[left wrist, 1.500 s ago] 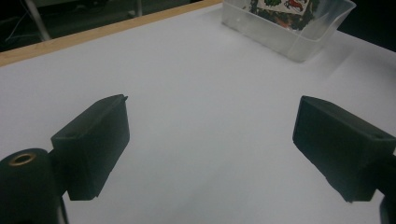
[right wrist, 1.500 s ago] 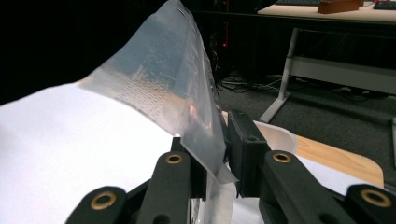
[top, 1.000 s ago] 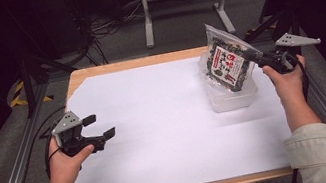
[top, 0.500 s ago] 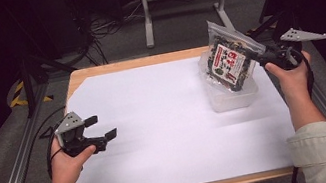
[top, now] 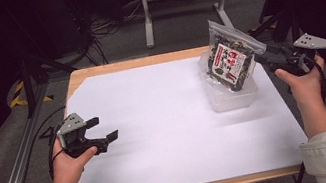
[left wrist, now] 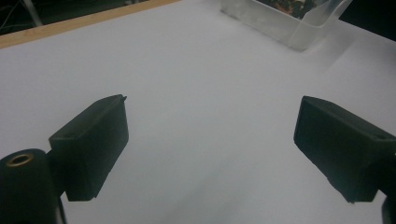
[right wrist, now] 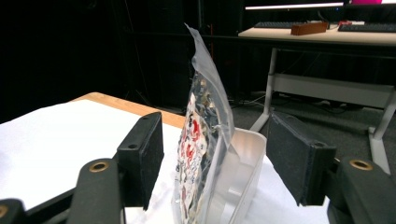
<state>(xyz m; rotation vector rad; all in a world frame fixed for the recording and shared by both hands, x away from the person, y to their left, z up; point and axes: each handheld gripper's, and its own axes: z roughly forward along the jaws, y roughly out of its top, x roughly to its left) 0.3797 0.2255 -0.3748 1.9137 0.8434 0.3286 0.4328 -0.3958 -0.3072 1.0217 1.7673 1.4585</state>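
Packet upright in tub, base hidden, seemingly untouched between parted right tool, left tool apart.

The bench is pale wood under a white sheet. The snack bag is clear plastic with dark contents and a red-and-white label, standing in a translucent tub. Both tongs are black with grey plates.

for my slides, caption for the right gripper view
Open right gripper straddling a snack bag standing in a clear tub.
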